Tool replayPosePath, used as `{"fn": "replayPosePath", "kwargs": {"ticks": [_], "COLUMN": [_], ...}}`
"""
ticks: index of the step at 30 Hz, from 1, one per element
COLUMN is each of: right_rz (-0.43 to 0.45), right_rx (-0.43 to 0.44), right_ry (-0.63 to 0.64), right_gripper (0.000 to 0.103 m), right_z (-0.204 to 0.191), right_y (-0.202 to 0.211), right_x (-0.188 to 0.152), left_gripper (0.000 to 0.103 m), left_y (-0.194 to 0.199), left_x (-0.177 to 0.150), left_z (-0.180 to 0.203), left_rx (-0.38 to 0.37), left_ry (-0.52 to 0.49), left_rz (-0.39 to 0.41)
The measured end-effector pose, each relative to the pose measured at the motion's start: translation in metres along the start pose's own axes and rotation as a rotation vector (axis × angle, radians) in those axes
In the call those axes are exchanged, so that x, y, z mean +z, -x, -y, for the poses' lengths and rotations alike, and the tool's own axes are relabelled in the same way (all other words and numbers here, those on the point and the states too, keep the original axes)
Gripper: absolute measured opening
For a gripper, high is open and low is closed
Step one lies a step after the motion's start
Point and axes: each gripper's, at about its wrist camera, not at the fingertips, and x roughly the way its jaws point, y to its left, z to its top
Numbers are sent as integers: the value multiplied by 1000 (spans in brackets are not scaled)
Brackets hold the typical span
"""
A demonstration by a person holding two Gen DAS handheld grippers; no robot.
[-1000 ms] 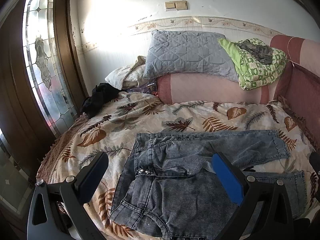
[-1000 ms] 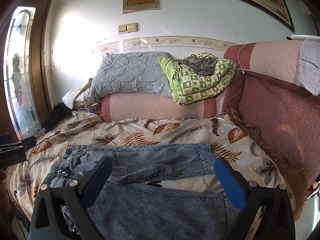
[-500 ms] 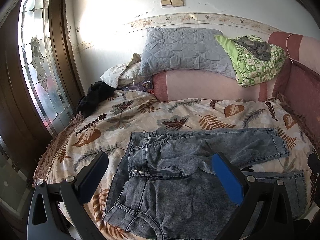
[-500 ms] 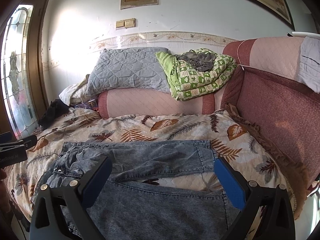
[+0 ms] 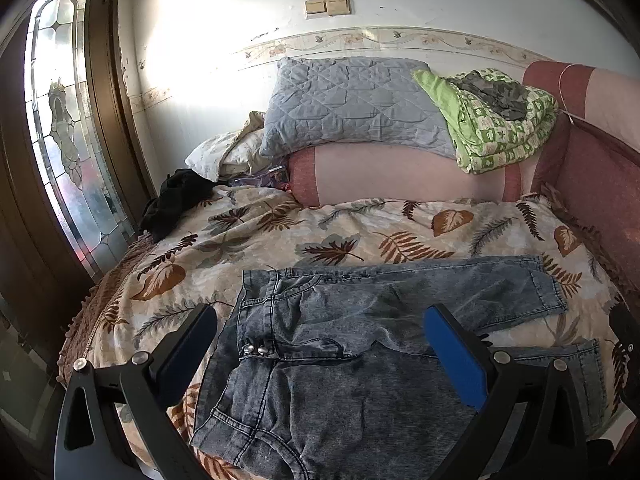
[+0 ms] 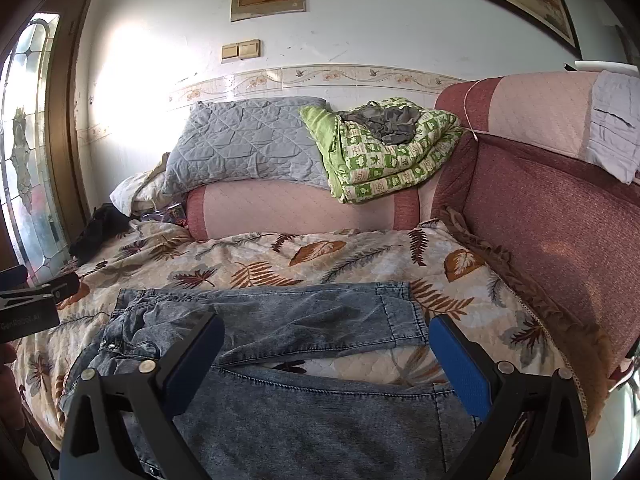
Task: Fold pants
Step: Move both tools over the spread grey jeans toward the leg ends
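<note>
**Pants laid out on bed, both grippers wide and empty**

Pants (image 5: 360, 344) — grey-blue washed denim — lie spread flat on the leaf-print bedspread (image 5: 280, 240), toward its near edge. The waistband points to the door side; two metal buttons show at the fly. The legs run toward the red sofa back (image 6: 560, 216). They lie apart in a narrow V, with a strip of bedspread showing between them near the cuffs. The far leg lies flat with a turned-up cuff; the near leg runs beneath both grippers.

Left gripper (image 5: 320, 356): jaws spread wide, nothing between them, held above the seat and waist of the pants. No contact with the cloth can be seen.

Right gripper (image 6: 326, 360): jaws likewise spread wide and empty, held above the near leg — the gap between the legs shows through the opening. Part of the left gripper appears at the left edge of this view.

At the head of the bed, a grey quilted pillow (image 5: 352, 104) rests on a pink bolster (image 5: 400, 176). A folded green patterned blanket (image 5: 496, 128) lies just beside the pillow, with a grey garment on top. A dark bundle of cloth (image 5: 176, 200) sits near the glass-panelled door (image 5: 68, 128).
</note>
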Motion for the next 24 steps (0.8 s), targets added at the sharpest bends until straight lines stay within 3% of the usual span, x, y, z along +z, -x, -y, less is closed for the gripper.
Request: {"fn": "replayPosePath", "kwargs": {"ticks": [15, 24], "right_rz": [-39, -137], "right_rx": [-14, -91], "right_ry": [-6, -13], "right_gripper": [103, 103], "right_z": [9, 40], "right_y": [-19, -56], "right_x": [-7, -15], "left_gripper": [103, 103], "left_y": [-25, -77], "left_x": [-6, -24], "left_z": [0, -23], "left_rx": [2, -34], "left_ry": [-10, -7], "left_rz": [-46, -192]}}
